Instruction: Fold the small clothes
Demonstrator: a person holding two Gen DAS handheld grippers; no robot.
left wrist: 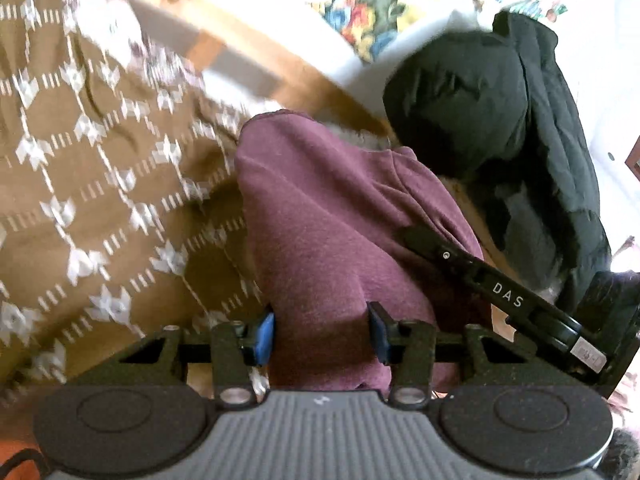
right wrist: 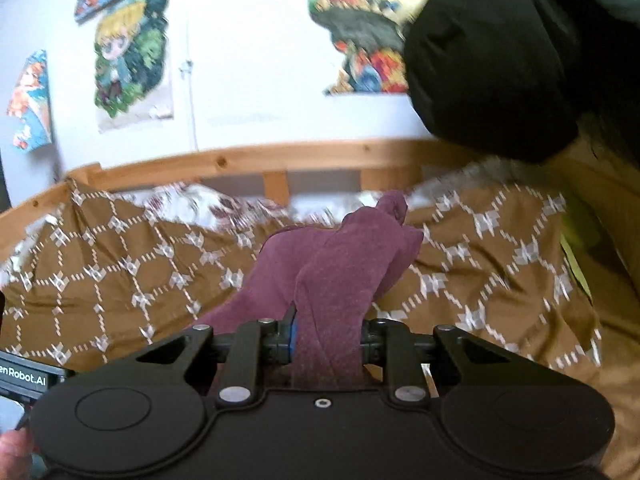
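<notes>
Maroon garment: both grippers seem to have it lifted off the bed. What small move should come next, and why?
Probably lower it onto the brown bedspread and spread it flat. The maroon garment hangs bunched in the right gripper, with cloth between the jaws of the left gripper too. A bunched, hanging cloth gives no clean fold line. The blur makes this tentative.

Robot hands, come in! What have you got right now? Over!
Left gripper and right gripper: jaws shut on maroon garment, lifted over brown bedspread. Black jacket hangs close by.
</notes>
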